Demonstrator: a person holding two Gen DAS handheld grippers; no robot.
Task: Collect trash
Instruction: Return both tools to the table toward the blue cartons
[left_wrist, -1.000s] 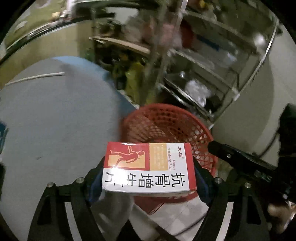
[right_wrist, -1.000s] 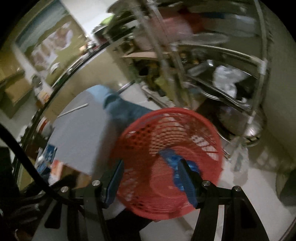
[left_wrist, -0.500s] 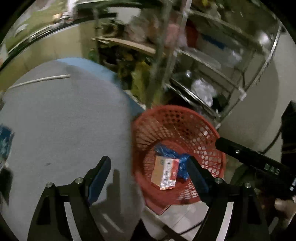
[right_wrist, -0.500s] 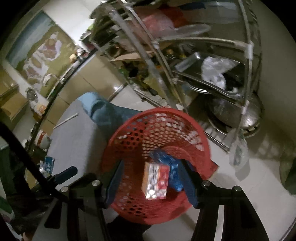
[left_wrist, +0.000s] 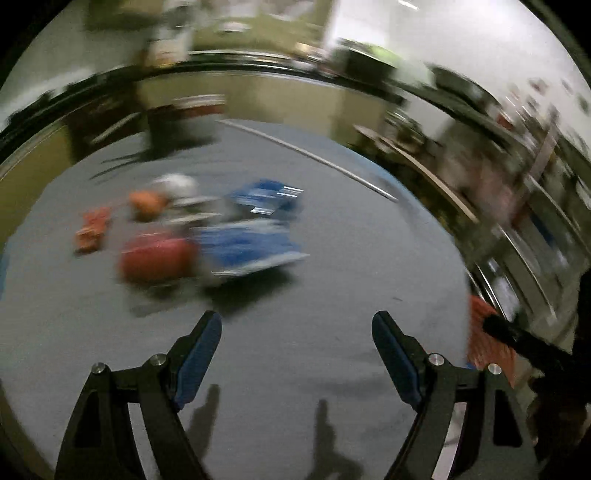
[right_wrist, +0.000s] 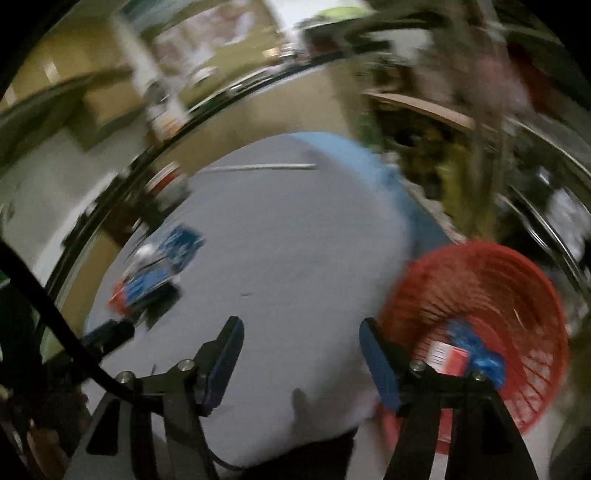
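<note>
Both views are motion-blurred. My left gripper (left_wrist: 295, 326) hangs open over the grey table (left_wrist: 332, 266) with nothing between its fingers. Ahead of it lies a blurred heap of trash: blue packets (left_wrist: 255, 236), a red-orange item (left_wrist: 155, 258) and small orange pieces (left_wrist: 92, 230). My right gripper (right_wrist: 299, 332) is over the table (right_wrist: 288, 240) too, its jaws opening and empty. The red mesh basket (right_wrist: 491, 295) stands off the table's right edge, with a red-and-white box (right_wrist: 447, 358) and a blue packet (right_wrist: 476, 350) inside. The trash heap (right_wrist: 155, 273) shows at far left.
A thin white stick (left_wrist: 310, 157) lies near the table's far edge. Metal shelving (right_wrist: 517, 147) full of clutter stands behind the basket. The other gripper's dark arm (left_wrist: 528, 343) crosses the lower right of the left wrist view. A black cable (right_wrist: 48, 306) runs at left.
The left gripper let the red-and-white box fall into the basket. Both grippers then swung left from the basket to over the table, and the right jaws widened.
</note>
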